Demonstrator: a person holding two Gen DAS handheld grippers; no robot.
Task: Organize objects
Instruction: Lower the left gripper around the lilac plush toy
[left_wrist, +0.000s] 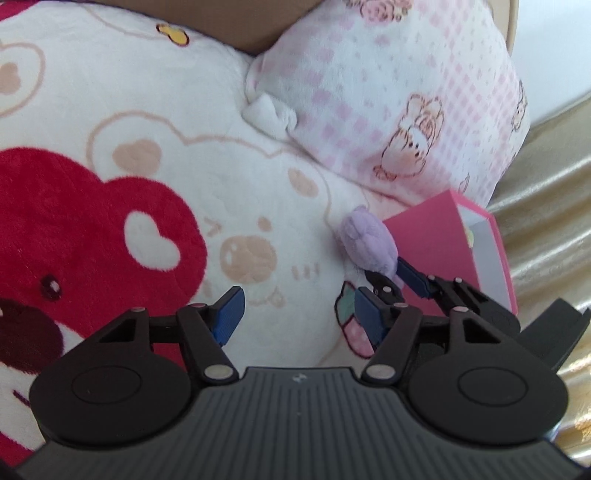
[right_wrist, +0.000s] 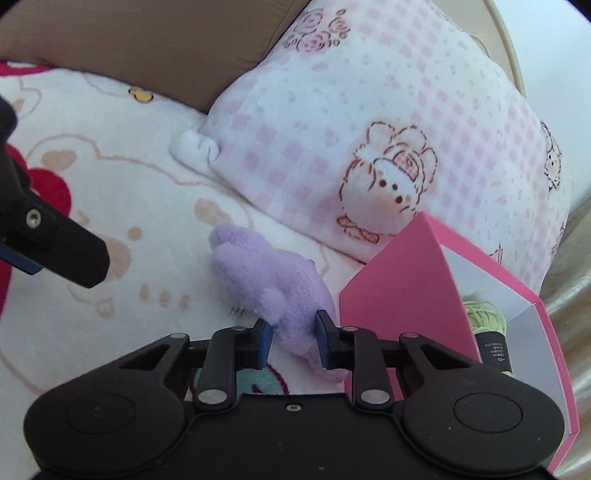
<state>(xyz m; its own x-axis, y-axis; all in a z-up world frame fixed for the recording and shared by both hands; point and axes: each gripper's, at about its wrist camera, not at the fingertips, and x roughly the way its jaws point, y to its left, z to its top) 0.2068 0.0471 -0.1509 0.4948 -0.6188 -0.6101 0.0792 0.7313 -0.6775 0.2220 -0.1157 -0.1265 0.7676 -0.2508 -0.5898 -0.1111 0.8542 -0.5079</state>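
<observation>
A small purple plush toy lies on the white bear-print pillow, just left of an open pink box. My right gripper is shut on the plush toy's lower end, its blue pads pressing both sides. The box holds a ball of green yarn. In the left wrist view the plush toy sits at the right with the right gripper on it. My left gripper is open and empty above the bear-print pillow, left of the toy.
A pink checked pillow with rabbit drawings leans behind the box, also in the left wrist view. Gold shiny fabric covers the surface at the right. A brown backrest stands behind the pillows.
</observation>
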